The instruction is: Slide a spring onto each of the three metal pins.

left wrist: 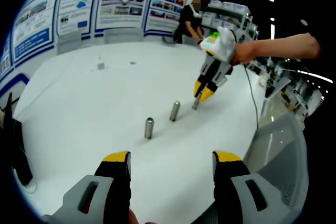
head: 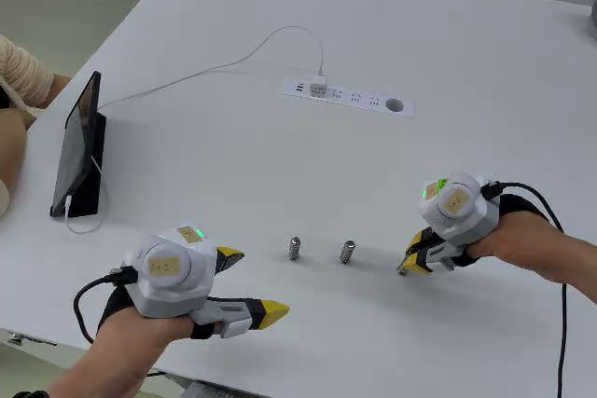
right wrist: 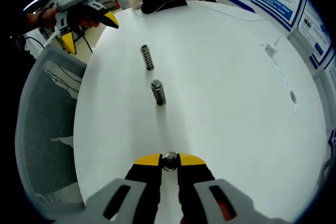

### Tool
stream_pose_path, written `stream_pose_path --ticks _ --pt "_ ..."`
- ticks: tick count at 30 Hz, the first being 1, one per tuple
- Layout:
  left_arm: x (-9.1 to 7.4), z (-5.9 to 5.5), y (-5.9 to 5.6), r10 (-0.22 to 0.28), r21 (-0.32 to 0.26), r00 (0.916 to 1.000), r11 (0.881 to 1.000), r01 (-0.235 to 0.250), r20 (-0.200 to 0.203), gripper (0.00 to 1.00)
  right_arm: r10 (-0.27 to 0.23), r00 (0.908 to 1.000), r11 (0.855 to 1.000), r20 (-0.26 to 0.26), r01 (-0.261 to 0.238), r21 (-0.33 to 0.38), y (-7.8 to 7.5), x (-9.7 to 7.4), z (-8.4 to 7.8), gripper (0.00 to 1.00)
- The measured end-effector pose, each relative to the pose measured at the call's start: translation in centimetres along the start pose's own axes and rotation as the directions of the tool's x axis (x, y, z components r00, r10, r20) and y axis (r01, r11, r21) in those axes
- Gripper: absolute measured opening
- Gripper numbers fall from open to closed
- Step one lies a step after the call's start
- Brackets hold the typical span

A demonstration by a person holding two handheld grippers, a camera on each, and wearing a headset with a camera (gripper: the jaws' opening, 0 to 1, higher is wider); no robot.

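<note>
- Now, on the far left, the left claw point(head: 252, 283) is wide open and holds nothing. It sits low by the near edge of the table point(head: 233, 165).
- Next come two pins in a row, standing up straight: the first pin point(head: 294, 248) and the second pin point(head: 347, 251), a little apart. Both look ridged in the right gripper view, so I think each has a spring on it already.
- Then, at the right end of the row, the right claw point(head: 408, 266) is pinched shut on the last spring point(right wrist: 169, 161). Its tips point down, close to the table.
- That spring's long way runs up and down, the same as the pins. So I think the push has to go straight down.
- The right claw is the one at this spot. The left claw is well apart from it, on the far side of both other pins.
- Hard to see: the yellow tips hide most of the last spring. I cannot tell if the third pin is inside it, or how far down the spring sits.
</note>
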State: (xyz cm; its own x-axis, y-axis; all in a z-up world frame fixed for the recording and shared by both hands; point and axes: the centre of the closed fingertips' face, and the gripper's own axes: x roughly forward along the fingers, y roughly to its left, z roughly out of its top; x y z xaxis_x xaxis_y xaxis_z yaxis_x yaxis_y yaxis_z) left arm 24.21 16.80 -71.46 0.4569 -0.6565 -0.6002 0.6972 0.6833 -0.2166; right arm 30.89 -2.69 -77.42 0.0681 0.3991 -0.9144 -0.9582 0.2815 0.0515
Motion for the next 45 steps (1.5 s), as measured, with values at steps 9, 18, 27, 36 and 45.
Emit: stream_pose_path --ticks 9,18,27,36,45 --pt "-0.1 0.0 0.0 0.003 -0.005 1.0 1.0 -0.003 -0.001 0.64 0.002 1.0 1.0 -0.007 -0.002 -0.006 0.0 0.6 -0.3 0.13" --pt "0.0 0.3 -0.1 -0.002 0.001 1.0 1.0 0.002 0.002 0.64 -0.006 1.0 1.0 0.005 0.006 0.008 0.0 0.5 -0.2 0.14" --pt "0.0 0.6 -0.2 -0.008 0.01 0.9999 1.0 0.008 0.006 0.64 -0.029 0.9984 0.998 0.049 0.026 0.054 -0.1 -0.6 -0.1 0.23" --pt "0.2 0.8 -0.4 -0.015 0.011 0.9997 1.0 0.014 0.018 0.64 -0.125 0.9794 0.967 0.159 0.084 0.241 -0.5 -1.7 -0.6 0.37" --pt "0.4 1.3 -0.7 -0.03 0.023 0.9993 0.999 0.03 0.022 0.64 -0.236 0.9176 0.86 0.32 0.043 0.509 -0.7 -3.0 -0.5 0.43"
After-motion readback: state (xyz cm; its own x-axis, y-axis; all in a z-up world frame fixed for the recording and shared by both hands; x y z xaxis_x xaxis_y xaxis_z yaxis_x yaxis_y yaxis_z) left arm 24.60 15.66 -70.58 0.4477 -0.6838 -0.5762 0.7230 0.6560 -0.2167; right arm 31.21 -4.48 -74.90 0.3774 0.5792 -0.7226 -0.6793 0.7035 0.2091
